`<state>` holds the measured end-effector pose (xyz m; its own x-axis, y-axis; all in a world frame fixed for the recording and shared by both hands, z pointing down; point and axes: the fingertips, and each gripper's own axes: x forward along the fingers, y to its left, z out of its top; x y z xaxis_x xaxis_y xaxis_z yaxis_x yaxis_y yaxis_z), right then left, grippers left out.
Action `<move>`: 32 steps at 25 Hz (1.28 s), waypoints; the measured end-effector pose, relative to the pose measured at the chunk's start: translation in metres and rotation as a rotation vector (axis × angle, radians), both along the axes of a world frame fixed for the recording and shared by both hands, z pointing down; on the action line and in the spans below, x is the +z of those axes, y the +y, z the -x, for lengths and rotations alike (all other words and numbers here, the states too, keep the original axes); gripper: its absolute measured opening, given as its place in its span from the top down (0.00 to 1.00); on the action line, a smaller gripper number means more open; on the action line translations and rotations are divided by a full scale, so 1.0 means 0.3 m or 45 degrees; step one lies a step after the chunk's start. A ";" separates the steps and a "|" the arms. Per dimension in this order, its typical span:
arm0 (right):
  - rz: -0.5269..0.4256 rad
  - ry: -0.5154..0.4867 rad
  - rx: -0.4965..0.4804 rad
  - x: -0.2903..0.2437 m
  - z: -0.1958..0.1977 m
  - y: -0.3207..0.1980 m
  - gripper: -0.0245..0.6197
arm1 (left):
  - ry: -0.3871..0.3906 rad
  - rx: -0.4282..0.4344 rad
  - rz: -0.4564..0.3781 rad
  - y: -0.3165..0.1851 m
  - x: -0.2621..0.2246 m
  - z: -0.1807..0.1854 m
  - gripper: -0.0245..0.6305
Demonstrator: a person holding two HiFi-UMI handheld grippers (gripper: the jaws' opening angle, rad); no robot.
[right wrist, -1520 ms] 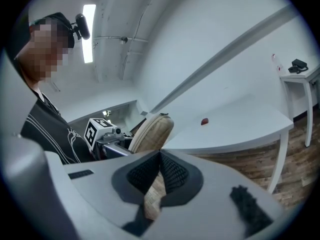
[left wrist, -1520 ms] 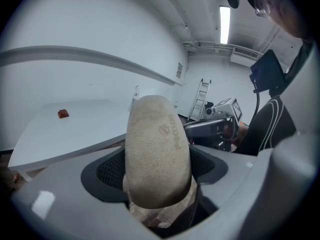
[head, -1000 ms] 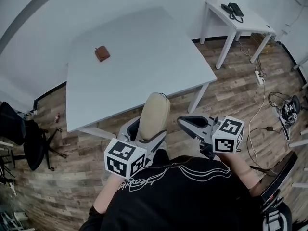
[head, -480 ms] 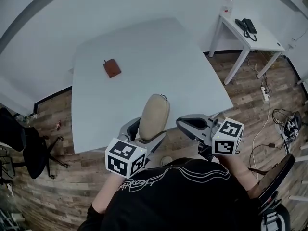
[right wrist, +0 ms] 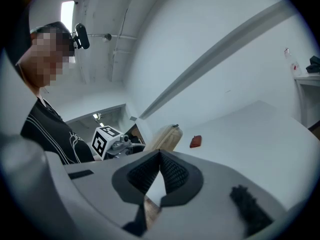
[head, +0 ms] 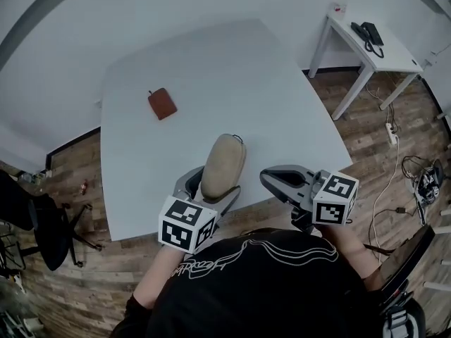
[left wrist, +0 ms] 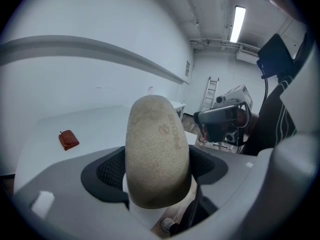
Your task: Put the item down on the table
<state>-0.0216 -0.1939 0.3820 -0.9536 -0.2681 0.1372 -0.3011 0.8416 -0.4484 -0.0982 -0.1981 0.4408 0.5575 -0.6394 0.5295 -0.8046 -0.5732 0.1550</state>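
Note:
A beige oblong zip pouch [head: 223,164] stands upright between the jaws of my left gripper [head: 211,189], which is shut on its lower end. In the left gripper view the pouch [left wrist: 157,144] fills the middle, with a dark pad on each side of it. The pouch hangs over the near edge of the white table [head: 246,83]. My right gripper [head: 271,182] is to the right of it, just off the table's edge, with its jaws pressed together on nothing [right wrist: 160,156]. The right gripper view shows the pouch [right wrist: 165,138] to its left.
A small brown wallet [head: 163,103] lies on the table's far left part. A white side table [head: 366,37] with a black phone stands at the back right. A black office chair [head: 35,217] is at the left, and cables [head: 423,167] lie on the wood floor at the right.
The table has come nearer in the head view. My left gripper with the pouch has moved from over the floor to over the table's near edge. The right gripper stays shut.

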 end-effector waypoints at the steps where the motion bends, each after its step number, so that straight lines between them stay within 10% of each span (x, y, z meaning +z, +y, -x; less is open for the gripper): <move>1: 0.006 0.005 0.006 0.008 -0.005 -0.011 0.95 | -0.015 0.001 0.007 -0.020 0.021 0.002 0.38; 19: 0.041 0.054 0.136 0.069 -0.095 -0.098 0.95 | -0.332 -0.026 0.253 -0.256 0.579 0.076 0.38; 32: 0.063 0.044 0.144 0.075 -0.098 -0.099 0.95 | -0.449 0.020 0.266 -0.250 0.658 0.076 0.37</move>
<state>0.0078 -0.2237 0.4045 -0.9120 -0.3660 0.1853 -0.4091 0.7784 -0.4762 -0.1211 -0.2731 0.6381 0.3274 -0.4907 0.8075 -0.8205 -0.5715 -0.0146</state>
